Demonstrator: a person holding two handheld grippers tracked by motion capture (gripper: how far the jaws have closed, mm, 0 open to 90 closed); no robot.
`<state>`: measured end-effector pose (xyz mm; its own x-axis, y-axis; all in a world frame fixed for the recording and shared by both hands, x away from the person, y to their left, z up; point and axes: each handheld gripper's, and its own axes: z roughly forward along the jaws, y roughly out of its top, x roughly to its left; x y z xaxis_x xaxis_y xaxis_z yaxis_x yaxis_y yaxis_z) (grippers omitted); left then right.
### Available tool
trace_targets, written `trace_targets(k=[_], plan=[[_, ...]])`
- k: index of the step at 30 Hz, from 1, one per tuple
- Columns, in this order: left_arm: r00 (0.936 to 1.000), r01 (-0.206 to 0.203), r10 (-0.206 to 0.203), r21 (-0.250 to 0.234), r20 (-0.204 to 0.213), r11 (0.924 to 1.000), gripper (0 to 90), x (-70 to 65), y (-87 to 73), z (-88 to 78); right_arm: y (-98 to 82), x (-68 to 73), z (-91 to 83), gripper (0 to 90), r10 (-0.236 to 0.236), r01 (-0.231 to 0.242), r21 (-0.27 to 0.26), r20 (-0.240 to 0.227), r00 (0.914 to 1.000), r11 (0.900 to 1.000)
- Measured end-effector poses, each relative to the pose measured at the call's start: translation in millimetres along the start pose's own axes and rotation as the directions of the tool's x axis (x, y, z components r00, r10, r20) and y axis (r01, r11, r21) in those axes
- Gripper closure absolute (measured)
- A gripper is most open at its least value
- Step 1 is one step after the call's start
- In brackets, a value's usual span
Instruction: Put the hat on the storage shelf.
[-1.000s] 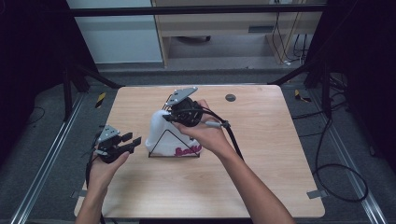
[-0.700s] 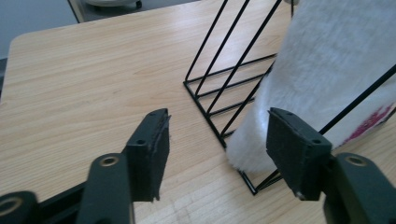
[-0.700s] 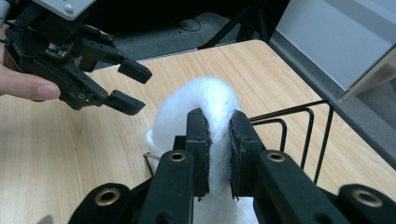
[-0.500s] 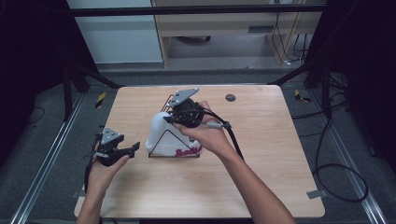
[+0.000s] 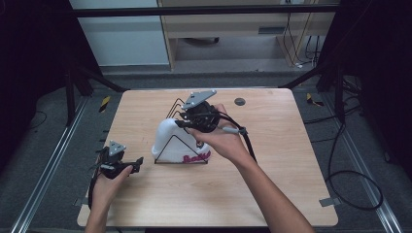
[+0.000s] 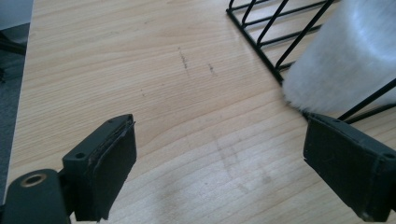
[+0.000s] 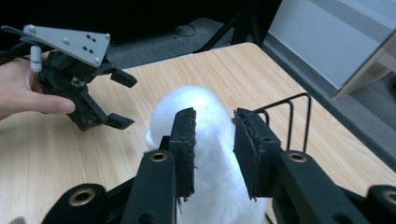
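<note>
White fluffy slipper (image 5: 170, 141): in black wire rack (image 5: 180, 151), toe up-left. Right hand-held gripper (image 7: 214, 140) jaws narrow, just opening astride it; left hand-held gripper (image 5: 130, 165) wide, empty.

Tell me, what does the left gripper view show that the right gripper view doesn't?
Left gripper view: the left tool with jaws wide open over the table, and faint dark scuffs on the wood. Right gripper view: the right tool with narrower jaws at the top of the white fluffy thing, and a hand holding the left tool. Shared: table, black wire rack, white fluffy thing. Both tools' jaws have just been opening.
</note>
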<state>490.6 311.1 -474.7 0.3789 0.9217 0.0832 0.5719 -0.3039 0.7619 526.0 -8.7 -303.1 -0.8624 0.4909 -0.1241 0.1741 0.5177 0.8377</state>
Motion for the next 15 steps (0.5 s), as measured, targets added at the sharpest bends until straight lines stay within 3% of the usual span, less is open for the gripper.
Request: trace_targets(k=[3,8,15], plan=[[0.9998,0.001,-0.001,0.011,-0.017,0.9999,7.7,1.2,-3.8,2.3,-1.5,-0.6,-9.3,66.6,0.005,-0.005,-0.006,0.011,0.9999,1.000],[0.9999,0.006,-0.005,0.036,-0.011,0.9994,7.0,1.9,-10.7,7.9,-4.3,-3.3,-23.0,63.6,0.014,-0.014,-0.013,0.030,0.9995,1.000],[0.9999,0.006,-0.006,0.059,-0.008,0.9982,5.7,2.0,-15.3,14.1,-9.9,-14.1,-43.1,51.8,0.053,-0.051,-0.027,0.086,0.9949,0.998]])
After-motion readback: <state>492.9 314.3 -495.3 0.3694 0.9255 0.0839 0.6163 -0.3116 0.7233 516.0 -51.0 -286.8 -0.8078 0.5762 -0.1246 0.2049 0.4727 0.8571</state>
